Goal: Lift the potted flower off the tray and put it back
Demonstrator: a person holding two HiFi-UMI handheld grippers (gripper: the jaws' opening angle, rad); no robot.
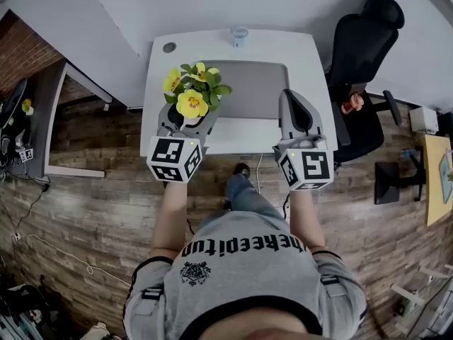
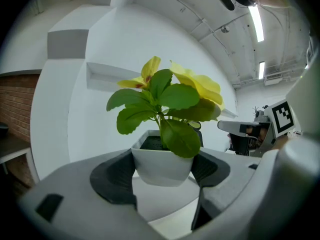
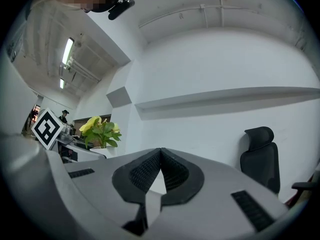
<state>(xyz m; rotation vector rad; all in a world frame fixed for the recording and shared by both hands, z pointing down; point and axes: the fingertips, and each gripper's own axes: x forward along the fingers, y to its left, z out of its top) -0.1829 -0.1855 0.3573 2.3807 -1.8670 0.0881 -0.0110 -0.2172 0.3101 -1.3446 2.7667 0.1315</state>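
The potted flower (image 1: 191, 94) has yellow blooms and green leaves in a small white pot (image 2: 162, 163). My left gripper (image 1: 187, 121) is shut on the pot, one dark pad on each side of it. In the left gripper view the pot's base hangs a little above the pale surface below. From the head view, the flower is over the left edge of the grey tray (image 1: 255, 91) on the white table (image 1: 304, 55). My right gripper (image 1: 297, 110) is at the tray's right side, shut with nothing in it; its pads (image 3: 172, 171) meet at the tips. The flower (image 3: 100, 129) shows far left there.
A small blue cup (image 1: 239, 35) stands at the table's back edge, and a round cable hole (image 1: 169, 47) is at the back left. A black office chair (image 1: 361, 62) sits right of the table. A brick wall and side desk lie to the left.
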